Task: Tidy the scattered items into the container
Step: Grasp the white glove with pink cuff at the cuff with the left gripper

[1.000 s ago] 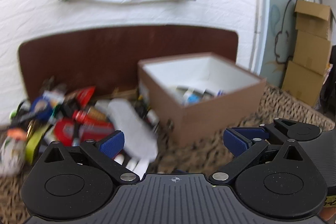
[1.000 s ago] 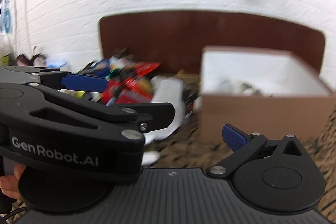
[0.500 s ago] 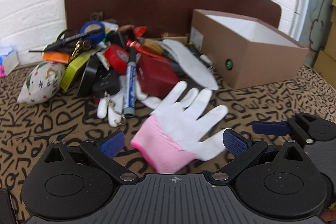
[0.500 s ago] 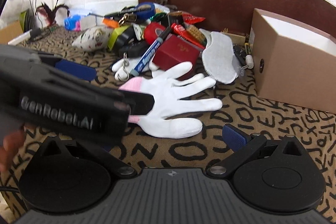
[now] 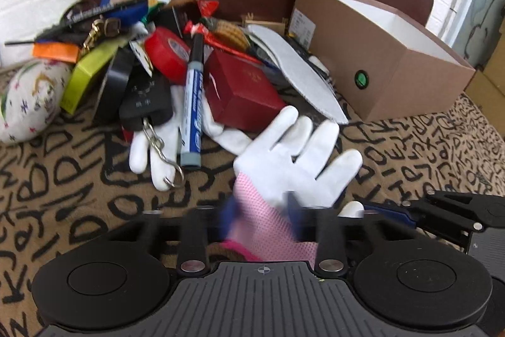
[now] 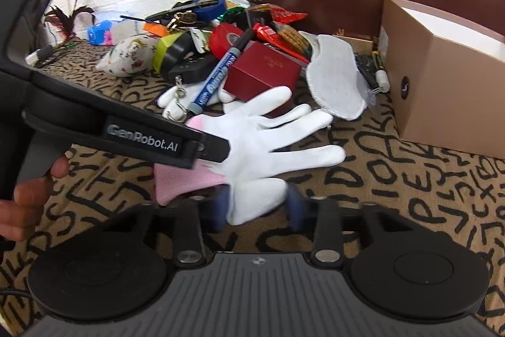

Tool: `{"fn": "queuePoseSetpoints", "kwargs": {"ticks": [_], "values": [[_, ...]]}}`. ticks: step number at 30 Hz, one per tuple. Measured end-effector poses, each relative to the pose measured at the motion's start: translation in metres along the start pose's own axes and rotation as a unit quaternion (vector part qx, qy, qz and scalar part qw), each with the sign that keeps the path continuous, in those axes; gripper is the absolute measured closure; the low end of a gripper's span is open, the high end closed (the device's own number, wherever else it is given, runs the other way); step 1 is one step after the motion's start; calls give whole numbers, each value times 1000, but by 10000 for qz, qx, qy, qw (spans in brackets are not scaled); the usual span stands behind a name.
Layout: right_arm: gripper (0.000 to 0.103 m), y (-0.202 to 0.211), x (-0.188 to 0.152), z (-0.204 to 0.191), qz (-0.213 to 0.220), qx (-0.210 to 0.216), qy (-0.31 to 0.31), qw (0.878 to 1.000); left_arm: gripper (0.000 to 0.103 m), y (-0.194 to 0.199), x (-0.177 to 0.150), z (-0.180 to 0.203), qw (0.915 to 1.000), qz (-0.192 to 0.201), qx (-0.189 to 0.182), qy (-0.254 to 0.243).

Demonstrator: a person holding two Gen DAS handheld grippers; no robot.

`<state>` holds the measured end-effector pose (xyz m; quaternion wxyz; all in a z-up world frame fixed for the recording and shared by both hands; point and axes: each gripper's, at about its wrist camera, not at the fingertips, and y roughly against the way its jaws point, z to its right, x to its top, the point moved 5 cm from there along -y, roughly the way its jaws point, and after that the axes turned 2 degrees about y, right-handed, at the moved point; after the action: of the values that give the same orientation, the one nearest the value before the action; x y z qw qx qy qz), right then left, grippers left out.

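Observation:
A white glove (image 5: 293, 160) with a pink cuff (image 5: 268, 229) lies flat on the patterned cloth, in front of the pile. My left gripper (image 5: 262, 209) is closing, and its blurred blue pads pinch the cuff from both sides. My right gripper (image 6: 257, 203) is closing too, its pads against the glove's thumb (image 6: 255, 198). In the right wrist view the left gripper (image 6: 214, 149) reaches in from the left over the cuff. The brown cardboard box (image 5: 394, 78), white inside, stands open at the right, also seen as the box (image 6: 442, 90).
Behind the glove is a pile: a red box (image 5: 243, 90), a blue marker (image 5: 191, 103), red tape (image 5: 167, 52), a grey insole (image 5: 296, 71), a second white glove (image 5: 157, 147) with a key chain, a floral pouch (image 5: 28, 97). A brown board backs the pile.
Both grippers came down from facing the wall to the glove. Their jaws, wide open before, have closed in on the cuff and the thumb.

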<state>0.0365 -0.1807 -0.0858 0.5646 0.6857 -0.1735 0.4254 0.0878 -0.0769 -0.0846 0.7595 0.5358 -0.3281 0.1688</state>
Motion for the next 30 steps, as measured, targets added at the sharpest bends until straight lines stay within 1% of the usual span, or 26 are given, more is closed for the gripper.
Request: {"fn": "queuePoseSetpoints", "kwargs": {"ticks": [1, 2, 3, 6, 9, 13, 14, 16, 17, 18, 19, 20, 22, 24, 26, 30], "values": [[70, 1, 0, -2, -1, 16, 47, 10000, 87, 1, -2, 0, 10000, -45, -28, -21], [72, 3, -1, -3, -4, 32, 110, 9999, 93, 2, -5, 2, 9999, -81, -75, -76], [75, 6, -1, -5, 3, 53, 175, 9998, 94, 5, -8, 4, 9998, -98, -121, -143], [78, 18, -6, -9, -6, 196, 328, 9993, 95, 20, -18, 14, 9986, -102, -185, -488], [80, 35, -12, -8, -43, 361, 378, 9986, 95, 41, -28, 25, 9961, -107, -379, -788], [80, 54, -25, -1, -115, 377, 364, 9986, 94, 57, -48, 39, 9923, -266, -665, -1009], [79, 57, -30, 0, -148, 352, 340, 9987, 88, 57, -53, 42, 9918, -306, -673, -1043], [77, 59, -39, 2, -234, 266, 326, 9988, 69, 55, -60, 47, 9913, -346, -638, -1102], [72, 60, -43, 4, -262, 218, 305, 9990, 59, 54, -62, 48, 9915, -328, -601, -1106], [66, 61, -46, 5, -265, 170, 257, 9992, 52, 54, -63, 47, 9919, -317, -559, -1094], [62, 62, -48, 6, -253, 124, 205, 9994, 42, 54, -63, 46, 9925, -324, -520, -1054], [59, 63, -49, 7, -243, 102, 165, 9995, 34, 54, -62, 44, 9934, -320, -499, -984], [54, 67, -48, 8, -191, 144, 82, 9997, 30, 56, -58, 39, 9945, -303, -561, -832], [45, 68, -46, 7, -131, 212, 64, 9997, 29, 55, -52, 34, 9953, -304, -584, -705], [41, 67, -45, 3, -94, 246, 115, 9996, 28, 51, -47, 30, 9961, -291, -574, -607], [32, 67, -44, -5, -57, 316, 248, 9992, 28, 39, -39, 26, 9962, -426, -607, -450]]}}
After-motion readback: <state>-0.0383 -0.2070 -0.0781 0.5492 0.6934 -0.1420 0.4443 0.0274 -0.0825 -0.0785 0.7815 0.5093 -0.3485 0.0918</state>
